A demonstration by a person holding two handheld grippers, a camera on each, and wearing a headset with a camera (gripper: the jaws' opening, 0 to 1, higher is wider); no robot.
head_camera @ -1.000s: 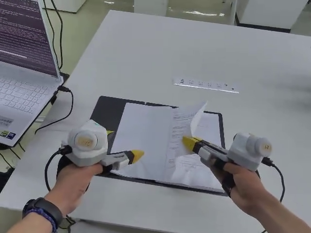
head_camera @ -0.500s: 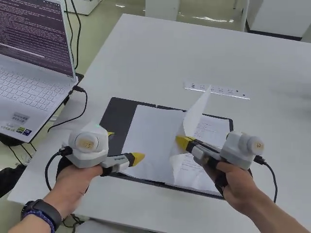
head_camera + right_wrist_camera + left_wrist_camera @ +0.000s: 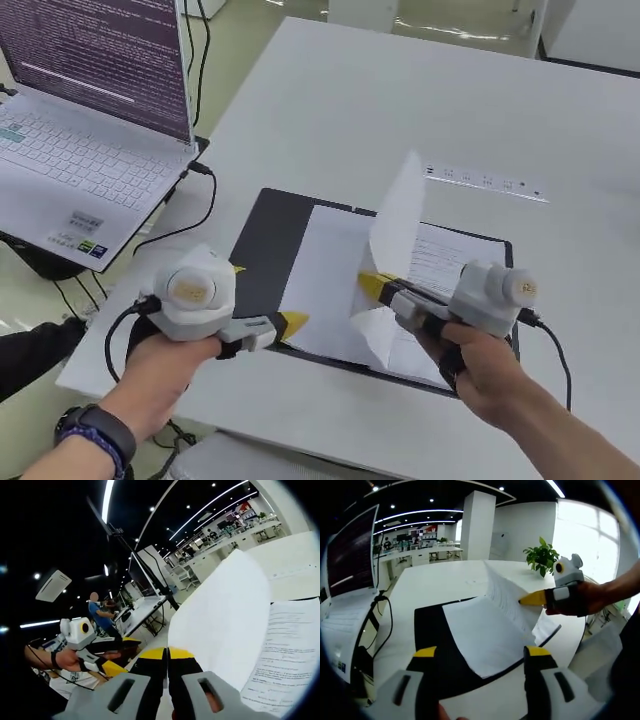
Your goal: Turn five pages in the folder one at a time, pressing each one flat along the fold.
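A black folder lies open on the white table, with white pages turned to its left side and a printed page on its right. My right gripper is shut on the lower edge of one page, which stands nearly upright over the fold. The right gripper view shows its jaws together on that sheet. My left gripper hovers open over the folder's front left corner, its jaws wide apart and holding nothing. Ahead of it is the raised page.
An open laptop with its cables stands on a lower surface to the left. A white power strip lies beyond the folder. The table's front edge runs just below the folder. A potted plant stands far off.
The right gripper has raised the held page from a low curl to nearly upright and carried it left toward the fold. The head camera has shifted; the left gripper holds its place.
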